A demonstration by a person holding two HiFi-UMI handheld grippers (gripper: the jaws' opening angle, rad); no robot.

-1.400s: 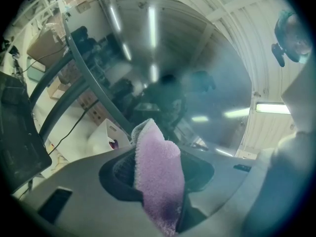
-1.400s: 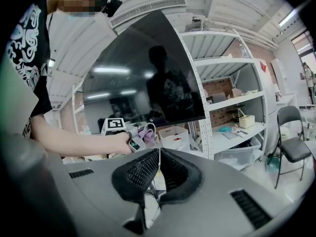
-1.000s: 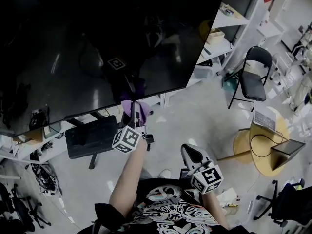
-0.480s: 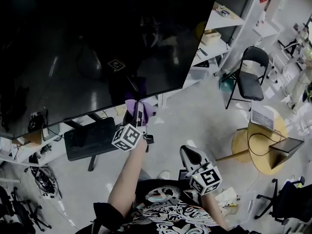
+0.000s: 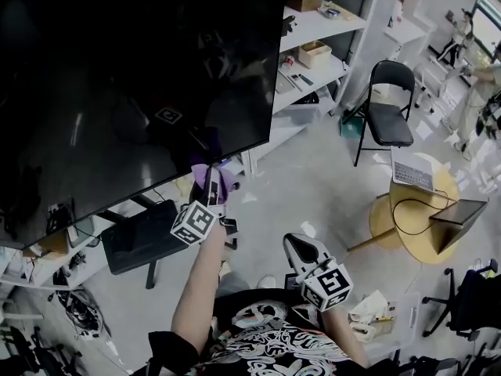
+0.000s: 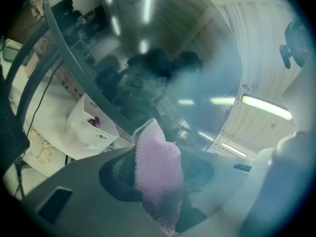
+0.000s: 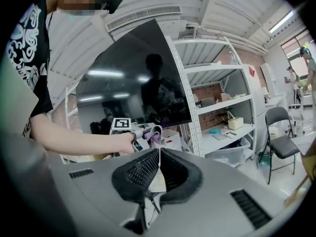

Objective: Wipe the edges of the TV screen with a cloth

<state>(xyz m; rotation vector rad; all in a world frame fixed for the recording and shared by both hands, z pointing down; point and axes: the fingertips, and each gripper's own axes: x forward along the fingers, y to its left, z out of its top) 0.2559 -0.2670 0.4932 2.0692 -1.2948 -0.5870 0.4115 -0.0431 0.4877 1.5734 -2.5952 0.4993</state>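
Left gripper [image 6: 158, 184] is clamped tight on the purple cloth [image 6: 155, 152], with a tuft poking up past the jaws. That tuft sits right at the bottom edge of the TV screen [image 5: 117, 77], just above the tips and near its lower right corner, touching as far as I can tell. Done well, this wants light steady pressure, tracking the bezel line and keeping the hard jaws off the glass. Right gripper [image 5: 304, 249] hangs low with its jaws together on nothing, well apart from the screen.

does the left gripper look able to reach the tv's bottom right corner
Probably yes: the left gripper, shut on the purple cloth, sits at the TV's bottom edge, with nothing visible between it and that corner.
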